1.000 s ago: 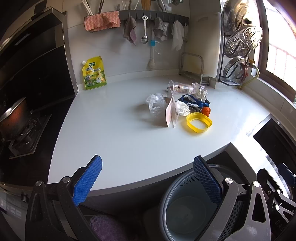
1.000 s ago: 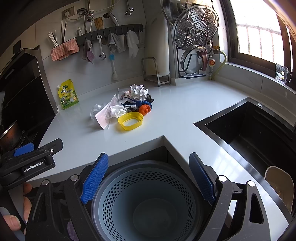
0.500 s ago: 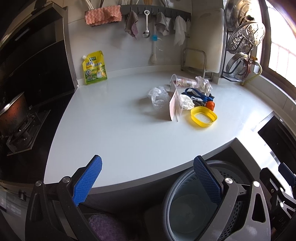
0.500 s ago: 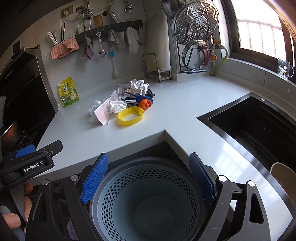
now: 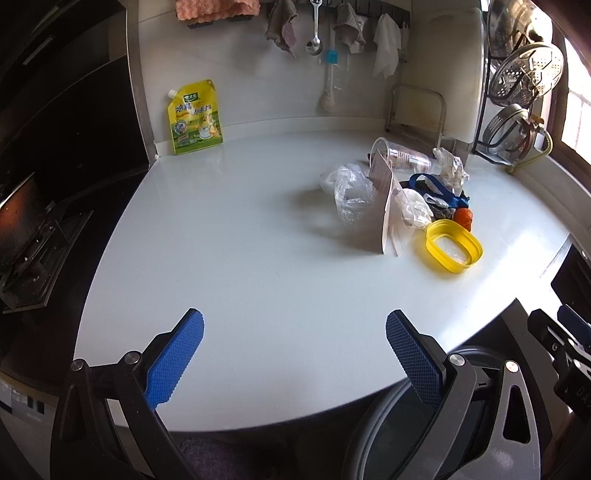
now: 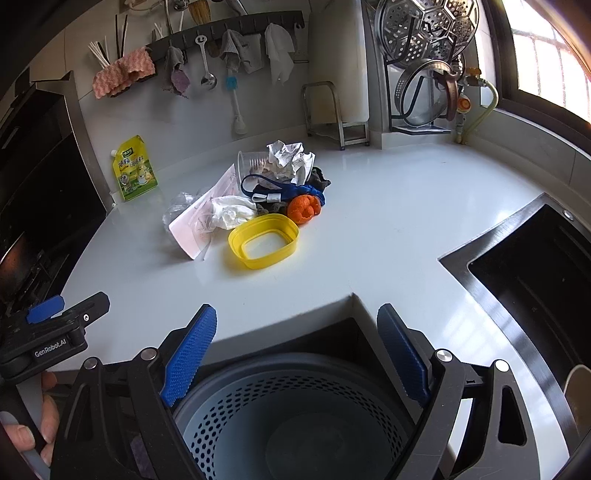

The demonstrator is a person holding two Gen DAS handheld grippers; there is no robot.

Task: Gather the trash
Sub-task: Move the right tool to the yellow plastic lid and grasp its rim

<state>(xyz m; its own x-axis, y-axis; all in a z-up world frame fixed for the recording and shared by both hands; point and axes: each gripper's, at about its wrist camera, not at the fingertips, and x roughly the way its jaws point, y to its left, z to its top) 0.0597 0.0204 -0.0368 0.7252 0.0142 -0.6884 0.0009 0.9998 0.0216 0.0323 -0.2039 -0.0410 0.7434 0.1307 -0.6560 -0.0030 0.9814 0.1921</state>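
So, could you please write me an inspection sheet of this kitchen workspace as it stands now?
Surface: white countertop, bare apart from one pile.
Job's things: trash pile with yellow plastic ring, orange ball, crumpled paper, clear cup, plastic bag, blue strap, pink card; grey perforated bin below the counter edge, nothing seen in it.
Clutter: yellow-green pouch against the wall.
Grippers: left gripper and right gripper open, holding nothing.
Cables: nothing seen.
Surroundings: sink on the right, stove on the left, utensil rail, steamer rack by the window.
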